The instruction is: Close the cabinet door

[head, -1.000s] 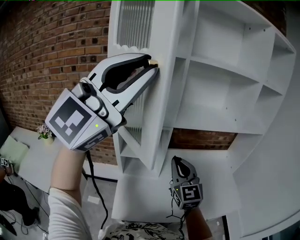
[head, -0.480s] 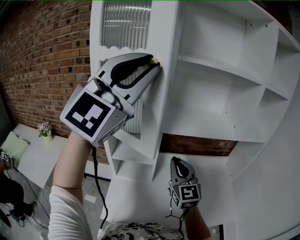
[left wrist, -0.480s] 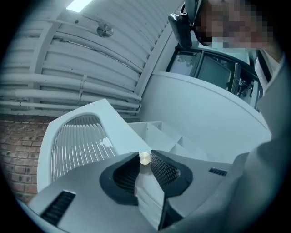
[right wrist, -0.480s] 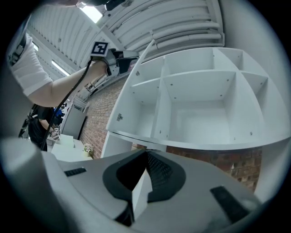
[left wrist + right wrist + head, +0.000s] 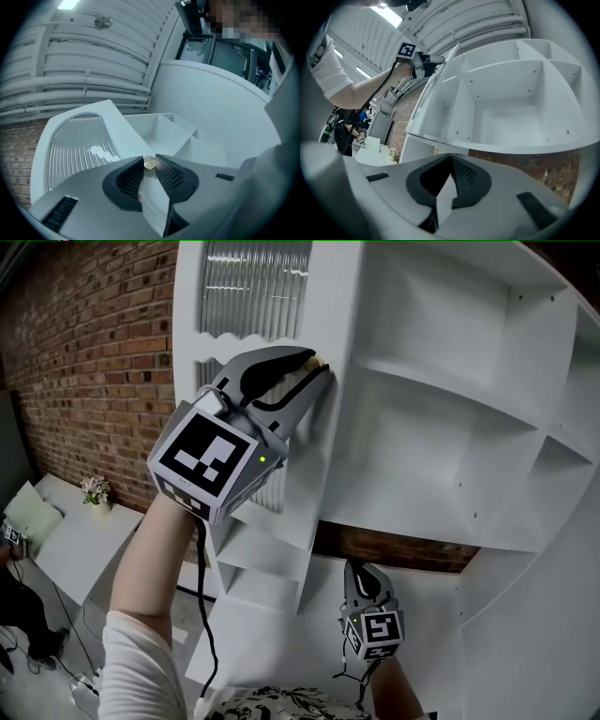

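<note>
The white cabinet door (image 5: 323, 456), with a ribbed glass panel (image 5: 253, 282), stands partly open in front of the white cabinet (image 5: 450, 427) with its bare shelves. My left gripper (image 5: 317, 367) is raised and shut on the door's small brass knob (image 5: 323, 361). In the left gripper view the knob (image 5: 149, 163) sits pinched between the tips of the left gripper (image 5: 149, 160), beside the glass panel (image 5: 77, 145). My right gripper (image 5: 359, 570) hangs low near the cabinet's underside, shut with nothing in it. In the right gripper view the right gripper (image 5: 451, 158) faces the open shelves (image 5: 506, 112).
A brick wall (image 5: 84, 362) runs behind and left of the cabinet. A low white table (image 5: 66, 549) at the lower left carries a small flower pot (image 5: 94, 489). A person in dark clothes (image 5: 344, 133) stands far left. A cable hangs from my left gripper.
My left gripper has moved right with the knob, and the door has swung closer to the cabinet. The right gripper stays low at the bottom of the view.
</note>
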`<state>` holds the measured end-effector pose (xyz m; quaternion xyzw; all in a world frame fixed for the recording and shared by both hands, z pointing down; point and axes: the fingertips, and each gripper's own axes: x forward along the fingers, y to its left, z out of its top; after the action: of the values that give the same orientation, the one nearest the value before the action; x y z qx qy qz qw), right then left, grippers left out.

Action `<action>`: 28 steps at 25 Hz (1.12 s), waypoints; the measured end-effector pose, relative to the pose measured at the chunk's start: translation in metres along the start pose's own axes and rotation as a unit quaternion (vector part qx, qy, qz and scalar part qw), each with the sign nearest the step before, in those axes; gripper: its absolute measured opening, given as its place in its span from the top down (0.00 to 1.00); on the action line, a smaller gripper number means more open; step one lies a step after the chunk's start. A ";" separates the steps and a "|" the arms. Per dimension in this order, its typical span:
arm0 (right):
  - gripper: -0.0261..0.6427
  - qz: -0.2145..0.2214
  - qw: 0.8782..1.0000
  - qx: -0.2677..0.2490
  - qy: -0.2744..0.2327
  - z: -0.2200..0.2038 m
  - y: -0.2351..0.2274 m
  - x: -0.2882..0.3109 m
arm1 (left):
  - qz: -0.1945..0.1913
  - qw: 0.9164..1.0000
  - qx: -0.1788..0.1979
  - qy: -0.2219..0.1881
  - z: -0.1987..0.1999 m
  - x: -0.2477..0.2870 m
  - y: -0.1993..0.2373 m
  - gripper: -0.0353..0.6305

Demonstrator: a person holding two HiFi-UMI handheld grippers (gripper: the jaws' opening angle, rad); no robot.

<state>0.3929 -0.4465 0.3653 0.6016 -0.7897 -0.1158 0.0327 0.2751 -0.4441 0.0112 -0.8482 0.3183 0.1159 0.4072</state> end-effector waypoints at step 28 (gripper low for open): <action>0.95 0.026 0.998 0.065 0.005 -0.026 -0.042 0.030 | 0.053 0.998 0.001 0.025 -0.047 0.058 0.009 0.80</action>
<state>0.4289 -0.4894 0.3787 0.5821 -0.8109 -0.0604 0.0010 0.3111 -0.5105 0.0093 -0.8321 0.3733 0.1155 0.3935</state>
